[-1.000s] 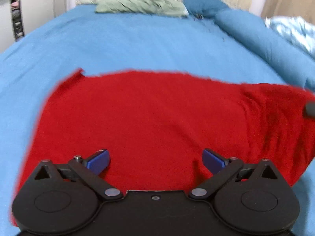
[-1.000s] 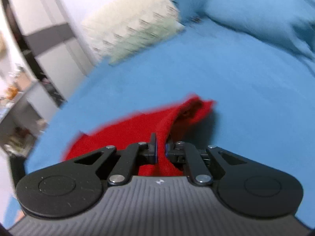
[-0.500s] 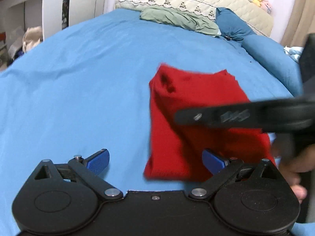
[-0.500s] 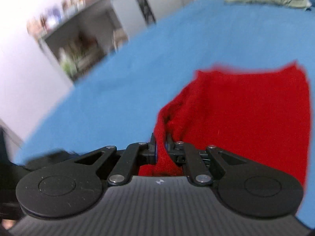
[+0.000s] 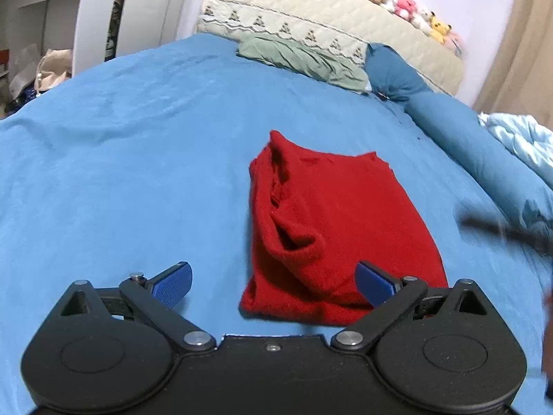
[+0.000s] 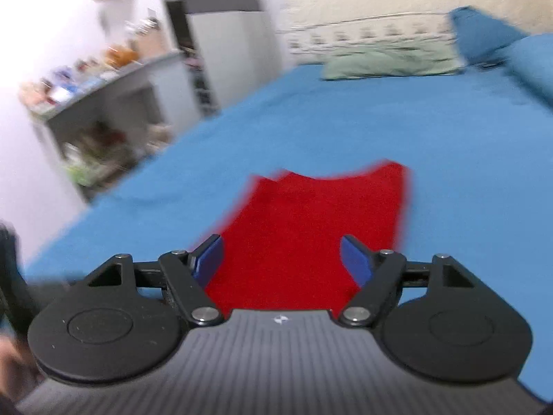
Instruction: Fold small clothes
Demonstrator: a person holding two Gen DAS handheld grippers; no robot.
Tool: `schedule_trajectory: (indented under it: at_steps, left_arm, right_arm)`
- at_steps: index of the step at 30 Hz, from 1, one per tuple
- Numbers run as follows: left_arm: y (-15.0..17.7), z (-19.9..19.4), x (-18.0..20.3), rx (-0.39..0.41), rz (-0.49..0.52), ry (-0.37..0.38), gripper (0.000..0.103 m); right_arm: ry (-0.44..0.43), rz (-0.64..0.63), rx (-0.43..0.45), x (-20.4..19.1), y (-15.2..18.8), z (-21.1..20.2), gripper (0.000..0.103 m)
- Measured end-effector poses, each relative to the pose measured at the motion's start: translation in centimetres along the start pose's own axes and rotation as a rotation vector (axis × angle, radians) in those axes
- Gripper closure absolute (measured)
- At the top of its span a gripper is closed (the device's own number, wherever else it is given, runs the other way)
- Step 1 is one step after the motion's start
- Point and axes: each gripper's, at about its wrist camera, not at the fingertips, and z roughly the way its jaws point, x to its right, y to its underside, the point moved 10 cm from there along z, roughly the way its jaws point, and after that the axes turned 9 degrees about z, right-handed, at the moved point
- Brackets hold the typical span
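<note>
Red garment (image 5: 331,228) folded on blue bedsheet (image 5: 138,159) — edges uneven

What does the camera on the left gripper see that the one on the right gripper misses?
Only the left wrist view shows the plush toys on the headboard, the pale blue quilt at the right, and the bunched folds along the red garment.

Only the right wrist view shows the cluttered shelf unit, though blurred.

Both show the garment on the blue bedsheet, the green pillow, and an open gripper holding nothing: left gripper, right gripper.
</note>
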Motion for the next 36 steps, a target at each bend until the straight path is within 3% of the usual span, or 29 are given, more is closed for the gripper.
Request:
schedule_trajectory:
  at_steps: [4,12,18,22,24,28,31,34,36]
  left_arm:
    - [-0.3,0.5,0.0,0.005,-0.018,-0.009,0.001]
    - [-0.3,1.5,0.2,0.004,-0.018,-0.021,0.001]
    - [-0.3,1.7,0.3,0.009,-0.008,-0.021,0.001]
    - [-0.2,1.9,0.1,0.009,-0.013,-0.032,0.001]
    - [-0.2,1.9,-0.1,0.012,-0.02,-0.045,0.001]
    - [0.3,2.1,-1.3,-0.016,-0.008,-0.095,0.006]
    - [2.5,3.6,-2.0,-0.121,0.019,-0.114,0.011]
    - [3.2,3.8,-1.4,-0.119,0.11,-0.14,0.011]
    - [3.3,3.6,-1.3,-0.126,0.114,-0.15,0.011]
  right_arm:
    - [0.155,-0.028,-0.01,3.3,5.4,-1.2,0.013]
    - [0.248,-0.046,-0.049,4.5,9.8,2.3,0.016]
    - [0.253,-0.007,0.002,4.4,8.8,3.2,0.016]
    - [0.295,-0.011,-0.012,5.4,9.1,4.1,0.017]
    - [0.313,0.003,-0.008,6.2,9.0,3.9,0.03]
    - [0.35,0.023,0.093,7.2,6.7,0.7,0.032]
    - [0.371,0.026,0.057,8.3,7.2,0.5,0.031]
    - [0.377,0.052,-0.003,9.3,9.0,1.6,0.031]
    - [0.376,0.061,-0.016,9.5,9.5,1.8,0.031]
